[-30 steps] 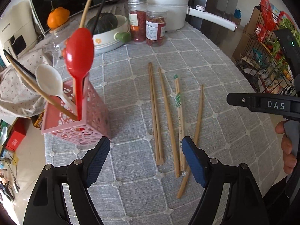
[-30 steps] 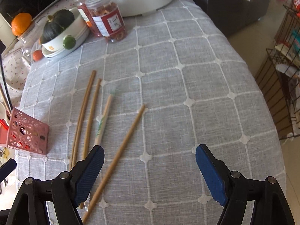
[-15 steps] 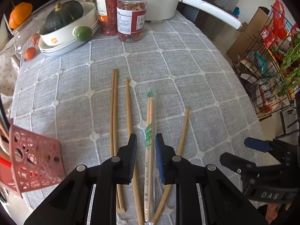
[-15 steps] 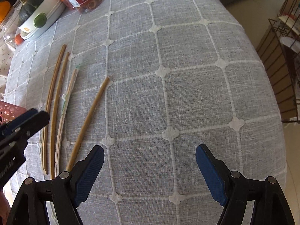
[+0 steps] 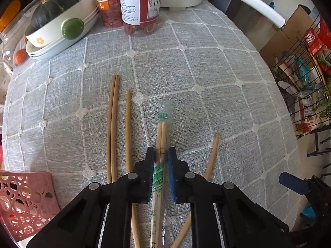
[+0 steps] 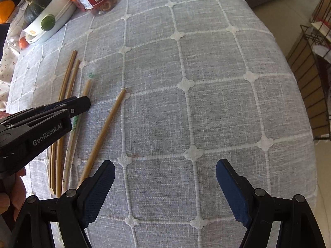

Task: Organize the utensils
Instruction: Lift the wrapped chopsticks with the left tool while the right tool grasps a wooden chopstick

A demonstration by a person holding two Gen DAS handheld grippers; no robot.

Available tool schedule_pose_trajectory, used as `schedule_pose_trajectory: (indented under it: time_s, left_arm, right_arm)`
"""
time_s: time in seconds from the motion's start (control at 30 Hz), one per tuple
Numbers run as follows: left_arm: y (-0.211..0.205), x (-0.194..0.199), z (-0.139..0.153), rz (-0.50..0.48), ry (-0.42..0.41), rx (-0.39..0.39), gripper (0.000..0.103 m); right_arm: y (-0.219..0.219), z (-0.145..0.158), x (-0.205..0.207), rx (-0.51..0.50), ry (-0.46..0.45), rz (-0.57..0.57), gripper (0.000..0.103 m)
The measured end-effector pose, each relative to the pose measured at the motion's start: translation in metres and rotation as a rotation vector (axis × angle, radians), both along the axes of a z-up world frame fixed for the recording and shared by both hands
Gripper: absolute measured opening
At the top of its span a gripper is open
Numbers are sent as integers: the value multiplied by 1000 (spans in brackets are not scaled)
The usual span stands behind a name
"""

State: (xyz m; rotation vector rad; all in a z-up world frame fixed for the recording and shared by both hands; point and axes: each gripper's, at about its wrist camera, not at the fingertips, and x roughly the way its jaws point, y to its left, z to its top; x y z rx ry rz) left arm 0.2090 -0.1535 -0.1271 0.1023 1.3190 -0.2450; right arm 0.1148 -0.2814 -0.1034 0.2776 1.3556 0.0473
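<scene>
Several wooden chopsticks lie on the grey checked tablecloth (image 5: pixel 206 66). My left gripper (image 5: pixel 161 155) is shut on the wrapped chopstick pair (image 5: pixel 161 136) in a clear sleeve with green print, low over the cloth; it also shows in the right wrist view (image 6: pixel 88 87). A joined bare pair (image 5: pixel 112 113) and a single chopstick (image 5: pixel 128 128) lie to its left, another single chopstick (image 5: pixel 213 155) to its right. The pink perforated utensil holder (image 5: pixel 24 202) is at the lower left. My right gripper (image 6: pixel 165 177) is open and empty above bare cloth, right of the single chopstick (image 6: pixel 107 130).
At the table's back stand a white bowl stack with a green squash (image 5: pixel 55 6), two jars of dried fruit (image 5: pixel 140 4) and a white pot with a long handle (image 5: pixel 248 2). A wire rack of packets (image 5: pixel 306 78) stands past the table's right edge.
My left gripper moved right from the pink holder to the chopsticks, came down and closed on the wrapped pair. My right gripper stayed open and tilted down over the cloth.
</scene>
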Motion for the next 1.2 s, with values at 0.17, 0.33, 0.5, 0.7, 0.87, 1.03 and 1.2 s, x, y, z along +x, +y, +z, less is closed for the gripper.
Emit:
schedule_pose_trajectory:
  time_s: [0.17,0.33,0.5,0.7,0.87,1.03,1.2]
  left_arm:
    - [7,-12,18,-8,-62,-4,10]
    - [23,-36,55,-27,-150,-20,10]
    - [50,-71,90,-25,-232,-68,10]
    - [98,-115,114,9,-313,-104,10]
    - [134,-133,114,68,-371,-100,10]
    - [153,-130,114,110,-363,-154,10]
    - [162,-129,119,127,-375,-187,10]
  right_arm:
    - [3,2,2,-6,-9,7,84]
    - [6,3,2,-4,-14,4,84]
    - [15,-1,4,-15,-8,11,84]
    - [33,-11,13,-22,1,26,84]
    - [53,-16,23,-27,-10,49,79]
    - [75,-20,32,-98,-33,61,63]
    - [97,-19,34,-215,-60,113,47]
